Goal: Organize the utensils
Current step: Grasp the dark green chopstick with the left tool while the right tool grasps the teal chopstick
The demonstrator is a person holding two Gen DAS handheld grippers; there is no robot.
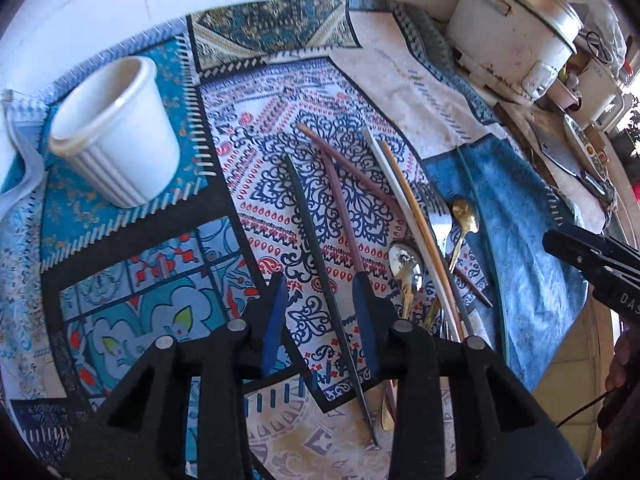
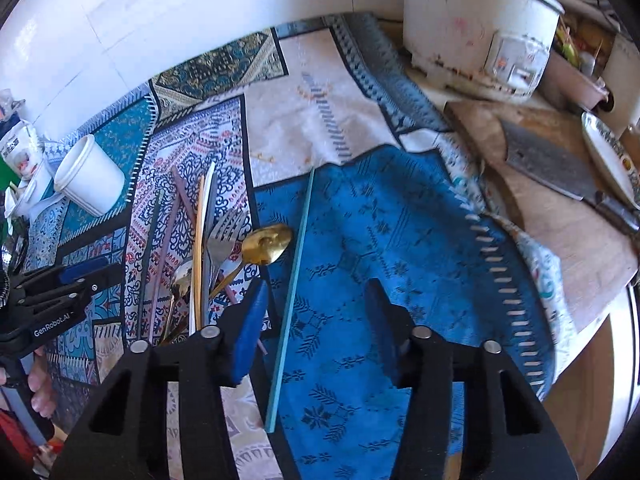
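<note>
Utensils lie loose on the patterned cloth [image 1: 328, 184] that covers the surface. A dark chopstick [image 1: 320, 256] runs lengthwise through the gap of the left tool [image 1: 320, 312], passing under and between its blue pads [image 1: 276, 316]; pads stand apart on either side of it, not pressing it as far as the left wrist view shows. Just right of that tool, a pinkish chopstick [image 1: 340, 216], then a bundle: a white chopstick [image 1: 396, 184] and a tan chopstick [image 1: 412, 200] side by side, a silver fork [image 1: 438, 212] partly under them, a silver spoon [image 1: 406, 264] bowl-up at their near end, a gold spoon [image 1: 464, 212] further right. A teal chopstick [image 2: 294, 280] lies alone on the blue part of the cloth, running through the gap of the right tool [image 2: 316, 312], closer to its left pad [image 2: 250, 328]; jaws apart, no contact visible. To the left of the right tool, the same bundle of cutlery, with the gold spoon's bowl just beside the teal stick. A white ribbed cup [image 1: 116, 136], tilted in view, stands well to the upper left of the left tool, empty side showing. Beyond the right tool, upper right: a white rice cooker [image 2: 480, 24], a cleaver [image 2: 556, 164] on a wooden board [image 2: 572, 248], and a plate's edge [image 2: 612, 160].
</note>
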